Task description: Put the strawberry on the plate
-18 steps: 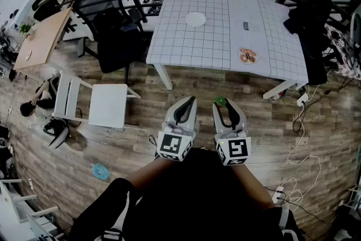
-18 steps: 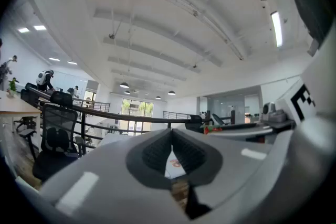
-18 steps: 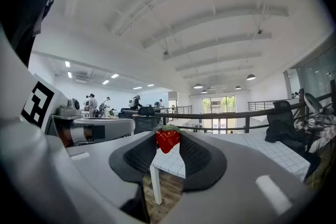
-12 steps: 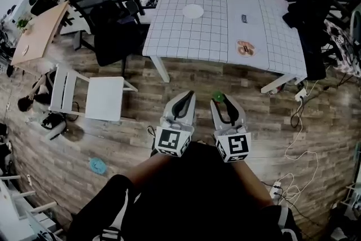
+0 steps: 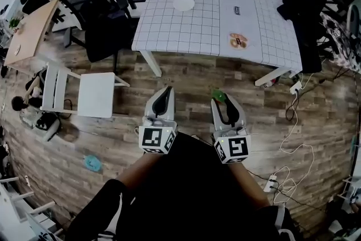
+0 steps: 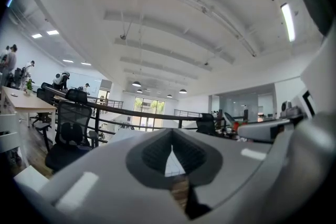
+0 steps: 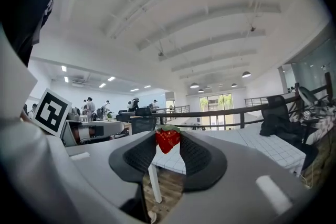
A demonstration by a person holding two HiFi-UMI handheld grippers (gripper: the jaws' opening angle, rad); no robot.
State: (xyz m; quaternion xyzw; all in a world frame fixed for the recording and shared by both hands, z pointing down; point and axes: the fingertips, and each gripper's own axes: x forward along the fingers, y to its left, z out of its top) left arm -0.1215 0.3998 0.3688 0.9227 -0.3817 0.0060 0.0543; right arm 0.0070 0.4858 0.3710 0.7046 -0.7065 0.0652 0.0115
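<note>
In the head view my right gripper (image 5: 219,97) is shut on a red strawberry with a green leaf cap (image 5: 218,95), held level over the wooden floor. The right gripper view shows the strawberry (image 7: 167,140) pinched between the tips of my right gripper (image 7: 168,142). My left gripper (image 5: 164,92) hangs beside it to the left, shut and holding nothing; in its own view my left gripper (image 6: 171,148) leaves only a thin slit. A small white plate (image 5: 184,4) lies far ahead on the checked white table (image 5: 169,31).
A round patterned disc (image 5: 238,40) and a small dark label (image 5: 237,9) lie on the table's right half. A black office chair (image 5: 93,8) and a white chair (image 5: 93,94) stand left. Dark clothing (image 5: 307,14) hangs right. Cables (image 5: 296,149) trail on the floor at the right.
The two grippers stand further apart: the left one has shifted left in the picture. The table and plate have slid up and left in the head view. The strawberry stays gripped.
</note>
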